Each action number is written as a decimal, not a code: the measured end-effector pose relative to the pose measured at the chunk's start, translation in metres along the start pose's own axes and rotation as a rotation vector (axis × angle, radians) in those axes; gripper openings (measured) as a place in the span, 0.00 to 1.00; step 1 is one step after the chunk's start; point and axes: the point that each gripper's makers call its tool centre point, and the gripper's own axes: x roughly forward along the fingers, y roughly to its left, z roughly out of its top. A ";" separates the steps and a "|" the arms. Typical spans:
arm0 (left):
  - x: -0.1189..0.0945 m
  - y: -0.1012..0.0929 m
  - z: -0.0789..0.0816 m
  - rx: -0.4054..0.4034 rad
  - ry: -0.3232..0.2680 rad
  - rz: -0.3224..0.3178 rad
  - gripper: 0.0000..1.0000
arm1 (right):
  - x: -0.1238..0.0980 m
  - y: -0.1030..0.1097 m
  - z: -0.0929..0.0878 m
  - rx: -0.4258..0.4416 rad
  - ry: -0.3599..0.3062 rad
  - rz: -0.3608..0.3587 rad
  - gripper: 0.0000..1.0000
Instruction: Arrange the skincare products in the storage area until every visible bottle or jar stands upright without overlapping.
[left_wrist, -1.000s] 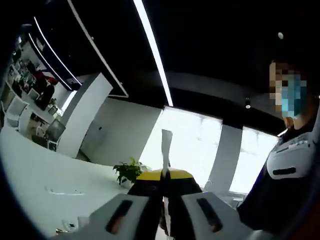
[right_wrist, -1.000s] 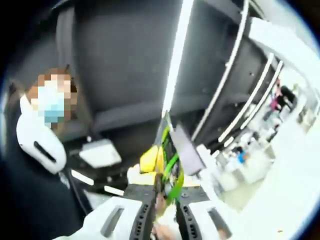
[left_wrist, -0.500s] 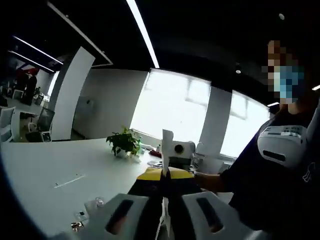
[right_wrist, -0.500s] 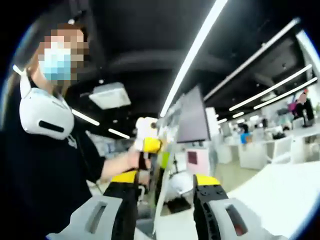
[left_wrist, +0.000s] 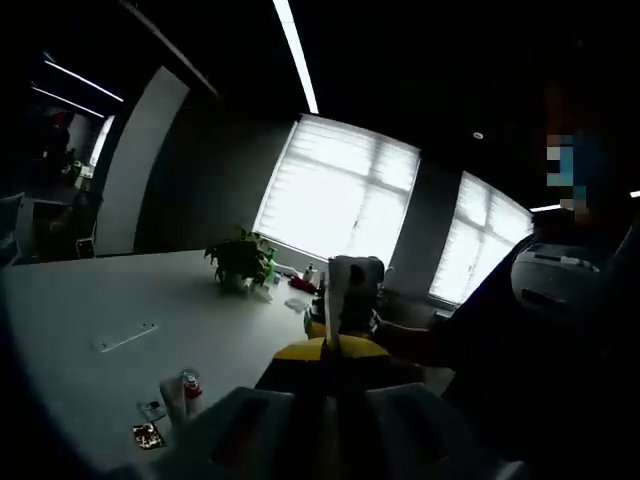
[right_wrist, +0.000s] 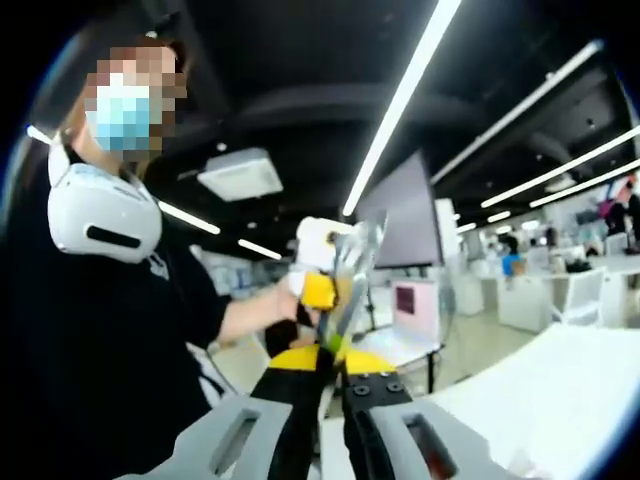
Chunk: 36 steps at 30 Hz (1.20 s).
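The left gripper (left_wrist: 330, 375), grey-armed with yellow-and-black jaws, is clenched, the jaws meeting on a thin pale flat strip (left_wrist: 331, 300) that stands up from between them; what it is I cannot tell in this dim light. Beyond its tips the other handheld gripper (left_wrist: 345, 295) faces it, held by a person in dark clothing (left_wrist: 520, 340).

The right gripper (right_wrist: 335, 375) has its jaws nearly together around a thin, shiny, greenish foil-like sheet (right_wrist: 350, 275) rising from them. The person's hand (right_wrist: 290, 310) holds the opposite tool just past it.

Down to the left of the left gripper, on the broad white table (left_wrist: 90, 310), lie the likely skincare items: a small clear bottle with a red cap (left_wrist: 189, 385), a pale tube (left_wrist: 171, 398) beside it, and a small gold packet (left_wrist: 148, 435) nearer the edge. A potted green plant (left_wrist: 240, 262) stands farther off.

The bottle looks light, rigid and smooth, perhaps slippery; I would grip it across the body below the cap. Nothing is arranged yet.
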 end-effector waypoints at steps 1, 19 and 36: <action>0.000 0.000 0.000 -0.005 -0.001 -0.003 0.03 | -0.001 -0.002 -0.001 0.004 -0.002 -0.003 0.00; 0.003 -0.003 -0.032 0.048 -0.015 0.003 0.19 | -0.012 -0.022 -0.007 0.186 -0.090 -0.035 0.00; -0.008 0.024 -0.050 -0.173 -0.086 0.065 0.04 | -0.002 -0.025 -0.024 0.241 -0.066 -0.051 0.00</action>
